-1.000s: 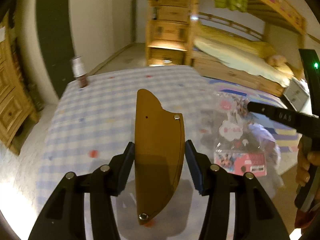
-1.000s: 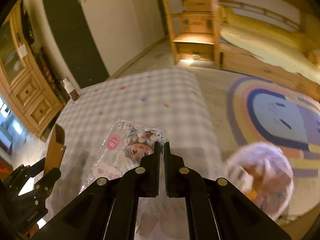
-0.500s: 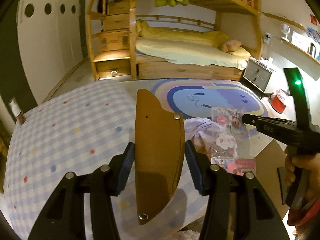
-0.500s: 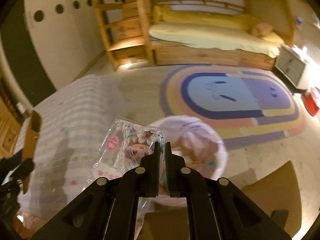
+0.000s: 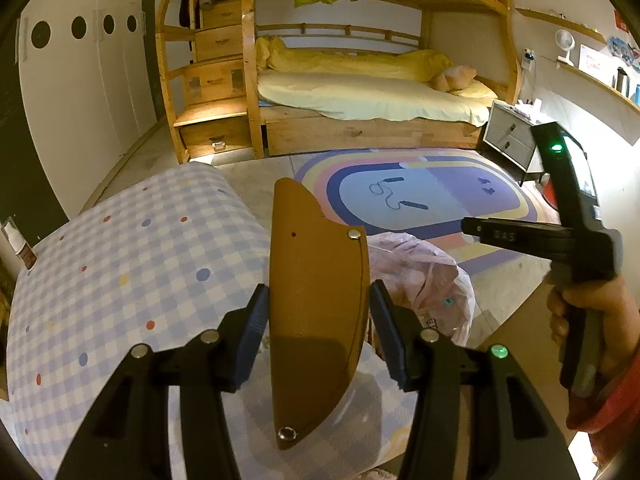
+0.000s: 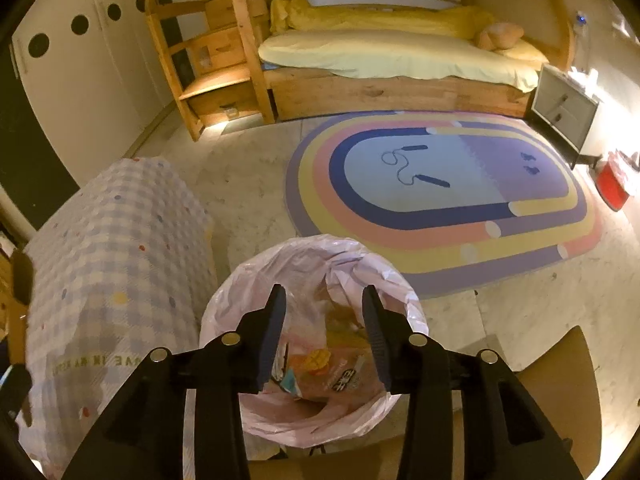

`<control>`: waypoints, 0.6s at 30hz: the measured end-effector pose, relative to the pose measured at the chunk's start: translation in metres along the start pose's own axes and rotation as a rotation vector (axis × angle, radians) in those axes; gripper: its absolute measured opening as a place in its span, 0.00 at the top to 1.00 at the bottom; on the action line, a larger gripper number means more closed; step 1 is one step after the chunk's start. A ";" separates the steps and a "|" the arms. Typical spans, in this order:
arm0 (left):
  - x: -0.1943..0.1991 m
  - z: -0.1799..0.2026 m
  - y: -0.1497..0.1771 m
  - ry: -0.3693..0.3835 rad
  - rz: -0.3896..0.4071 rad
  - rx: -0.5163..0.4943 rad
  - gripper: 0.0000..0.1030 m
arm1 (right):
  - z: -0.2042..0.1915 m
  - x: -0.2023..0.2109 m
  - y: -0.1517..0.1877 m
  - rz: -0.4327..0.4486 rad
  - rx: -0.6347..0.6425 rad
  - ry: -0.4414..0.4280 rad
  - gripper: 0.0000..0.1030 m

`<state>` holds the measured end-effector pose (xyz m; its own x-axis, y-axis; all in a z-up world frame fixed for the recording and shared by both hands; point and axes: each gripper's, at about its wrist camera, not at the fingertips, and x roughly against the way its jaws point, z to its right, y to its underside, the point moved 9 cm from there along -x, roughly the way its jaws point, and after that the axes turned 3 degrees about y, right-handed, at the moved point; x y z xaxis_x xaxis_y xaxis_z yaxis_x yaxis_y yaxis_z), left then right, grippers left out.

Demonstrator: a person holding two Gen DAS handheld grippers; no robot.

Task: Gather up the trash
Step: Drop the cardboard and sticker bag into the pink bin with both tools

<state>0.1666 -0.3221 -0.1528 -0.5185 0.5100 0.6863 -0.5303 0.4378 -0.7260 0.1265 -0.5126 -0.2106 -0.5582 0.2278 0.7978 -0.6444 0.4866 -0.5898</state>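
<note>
We see a pink-lined trash bin [image 6: 316,344] on the floor beside the checkered table [image 5: 120,280], wrappers inside, our right tongs [image 6: 323,322] spread wide and empty above it, while our left tongs [image 5: 318,322] clamp a brown leather sheath [image 5: 316,300].

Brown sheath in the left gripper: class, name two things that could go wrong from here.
1. The brown sheath sits between the left gripper's fingers with a small gap showing on the right side, so it may slip.
2. It is over the checked cloth, not the bin; released early, it misses.
</note>
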 end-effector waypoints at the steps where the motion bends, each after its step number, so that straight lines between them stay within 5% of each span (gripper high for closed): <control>1: -0.002 0.003 0.000 0.001 -0.001 -0.006 0.51 | -0.001 0.002 -0.001 0.001 0.000 -0.002 0.59; 14: -0.038 0.082 -0.030 0.109 0.009 -0.119 0.50 | 0.025 0.073 -0.011 0.151 -0.061 -0.016 0.53; 18: -0.040 0.089 -0.045 0.133 0.039 -0.082 0.15 | 0.039 0.079 -0.013 0.163 -0.081 -0.017 0.48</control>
<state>0.1516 -0.4276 -0.1441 -0.4412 0.6190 0.6497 -0.4523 0.4719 -0.7568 0.0706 -0.5335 -0.1446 -0.6612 0.2954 0.6896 -0.5007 0.5107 -0.6989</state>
